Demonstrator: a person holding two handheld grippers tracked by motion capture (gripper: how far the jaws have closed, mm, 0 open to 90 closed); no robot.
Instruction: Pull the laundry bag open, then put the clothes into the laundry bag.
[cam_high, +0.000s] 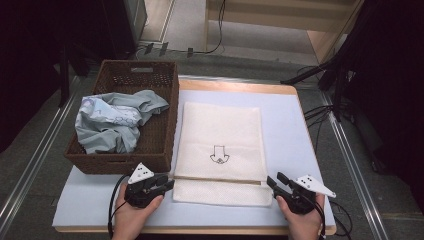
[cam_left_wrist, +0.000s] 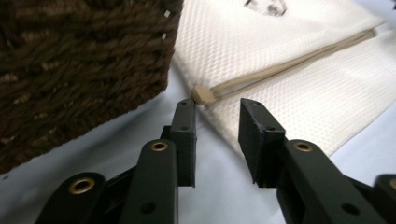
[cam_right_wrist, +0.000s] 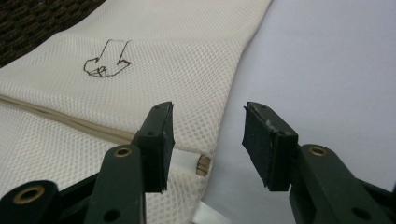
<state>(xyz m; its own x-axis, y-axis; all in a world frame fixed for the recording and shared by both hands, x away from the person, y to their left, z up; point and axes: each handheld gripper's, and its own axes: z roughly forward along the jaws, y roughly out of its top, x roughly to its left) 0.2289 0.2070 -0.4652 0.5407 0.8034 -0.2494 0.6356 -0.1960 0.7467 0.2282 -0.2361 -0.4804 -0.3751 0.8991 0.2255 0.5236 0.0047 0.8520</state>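
1. We see left gripper (cam_left_wrist: 217, 109) and right gripper (cam_right_wrist: 208, 116) both released, nothing between jaws.
2. White mesh bag (cam_high: 220, 142) lies flat on table (cam_high: 290, 130), just right of wicker basket (cam_high: 165, 100).

signs: drawn arrow outline on white mesh bag (cam_high: 218, 154) | readable text: none; print on basket cloth illegible

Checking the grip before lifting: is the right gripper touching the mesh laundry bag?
Apart: the right gripper view shows the right gripper open above the mesh laundry bag, nothing pinched.
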